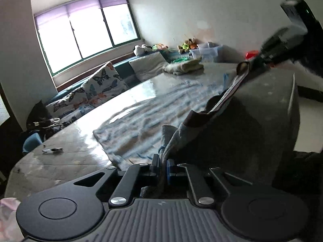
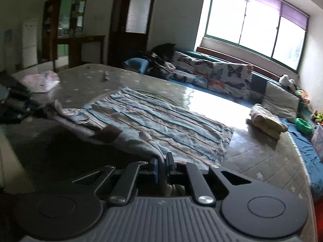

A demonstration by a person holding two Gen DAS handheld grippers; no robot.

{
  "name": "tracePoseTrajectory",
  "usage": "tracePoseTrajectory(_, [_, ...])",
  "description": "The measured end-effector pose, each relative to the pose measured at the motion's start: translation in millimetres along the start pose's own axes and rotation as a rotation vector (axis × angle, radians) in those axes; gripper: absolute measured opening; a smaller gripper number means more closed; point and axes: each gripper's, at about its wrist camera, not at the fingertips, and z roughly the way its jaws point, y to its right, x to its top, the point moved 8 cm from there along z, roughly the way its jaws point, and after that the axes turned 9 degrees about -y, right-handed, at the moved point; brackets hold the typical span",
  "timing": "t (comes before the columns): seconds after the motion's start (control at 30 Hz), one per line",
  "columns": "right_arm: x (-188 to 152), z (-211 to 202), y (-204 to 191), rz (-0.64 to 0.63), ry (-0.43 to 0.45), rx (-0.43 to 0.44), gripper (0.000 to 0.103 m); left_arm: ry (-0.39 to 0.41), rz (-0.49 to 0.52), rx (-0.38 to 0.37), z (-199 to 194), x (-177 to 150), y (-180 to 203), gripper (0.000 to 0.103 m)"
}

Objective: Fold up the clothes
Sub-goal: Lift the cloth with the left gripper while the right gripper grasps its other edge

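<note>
A striped blue, white and peach garment (image 1: 153,109) lies spread on the mattress (image 1: 66,157); it also shows in the right wrist view (image 2: 161,121). My left gripper (image 1: 162,164) is shut on the garment's near edge, and the cloth runs taut up to my right gripper (image 1: 252,64), also shut on that edge. In the right wrist view my right gripper (image 2: 161,165) pinches the grey edge, and the left gripper (image 2: 30,102) holds the other end at far left. The held edge is lifted off the mattress.
A folded yellowish cloth (image 2: 266,121) lies on the mattress's far side, a pink cloth (image 2: 42,80) at its other end. Butterfly-print cushions (image 2: 222,74) line the window bench. A small object (image 1: 52,150) lies on the mattress. Plastic boxes and toys (image 1: 203,50) stand in the corner.
</note>
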Motion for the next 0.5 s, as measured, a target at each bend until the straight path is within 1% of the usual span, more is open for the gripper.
tracePoseTrajectory(0.13, [2,-26,-14,-0.016,0.026,0.033,0.006,0.041,0.013,0.055,-32,10,-3,0.008])
tracePoseTrajectory(0.2, [8,-30,-15,-0.027,0.035,0.041,0.007,0.057,0.001,0.080,-35,17,-10,0.008])
tracePoseTrajectory(0.27, [16,-25,-11,-0.029,0.037,0.042,0.006,0.063,-0.025,0.097,-28,24,-20,0.008])
tracePoseTrajectory(0.37, [32,-8,0,-0.021,0.032,0.038,0.007,0.052,-0.062,0.107,-7,35,-34,0.008])
tracePoseTrajectory(0.5, [57,19,22,0.000,0.023,0.035,0.006,0.029,-0.127,0.088,27,54,-62,0.008])
